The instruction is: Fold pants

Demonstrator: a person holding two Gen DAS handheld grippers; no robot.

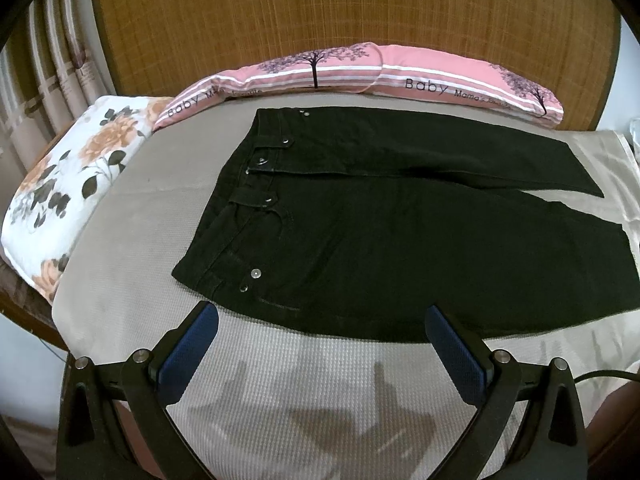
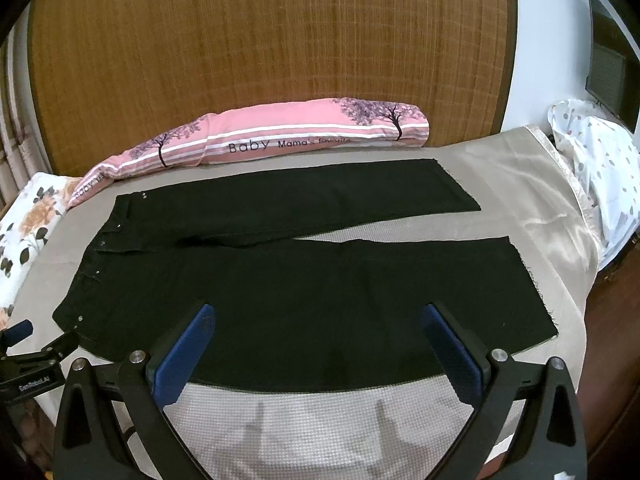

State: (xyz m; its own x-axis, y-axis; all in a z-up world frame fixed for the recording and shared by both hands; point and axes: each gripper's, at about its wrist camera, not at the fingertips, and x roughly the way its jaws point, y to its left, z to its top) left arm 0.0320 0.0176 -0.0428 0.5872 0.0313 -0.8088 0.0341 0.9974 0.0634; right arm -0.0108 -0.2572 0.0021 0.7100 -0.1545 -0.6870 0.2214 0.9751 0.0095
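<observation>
Nearest the lens in each wrist view is a claw with blue-padded fingers spread wide and nothing between them: the left claw point(image 1: 322, 316) hangs over the near edge of the pants by the waist end, and the right claw point(image 2: 318, 316) hangs over the near leg further along. Both are released, apart from the cloth as far as the shadows on the bed suggest, so no fold has begun.

Going from left to right across the bed point(image 1: 132, 208): a floral pillow point(image 1: 68, 184) sits at the far left corner, clear of the working area. Next comes the waistband point(image 1: 240, 200) of the black pants point(image 1: 400, 240), its rivets and button facing up, which places the garment front-side up. The pants lie flat and smoothed on the grey cover, waist to the left and legs running right, the two legs parted in a narrow V so the cover shows between them. That spread looks deliberate: each leg can be caught on its own edge and laid over the other. Behind them, along the wooden headboard point(image 2: 260, 60), a pink bolster point(image 2: 280, 136) rests just beyond the far leg. At the right the frayed hems point(image 2: 532, 280) stop short of the satin border, and a spotted white cloth point(image 2: 600, 168) is bunched past the bed's edge.

A sensible first move, I judge, is gripping the near leg's edge at waist and hem together.
</observation>
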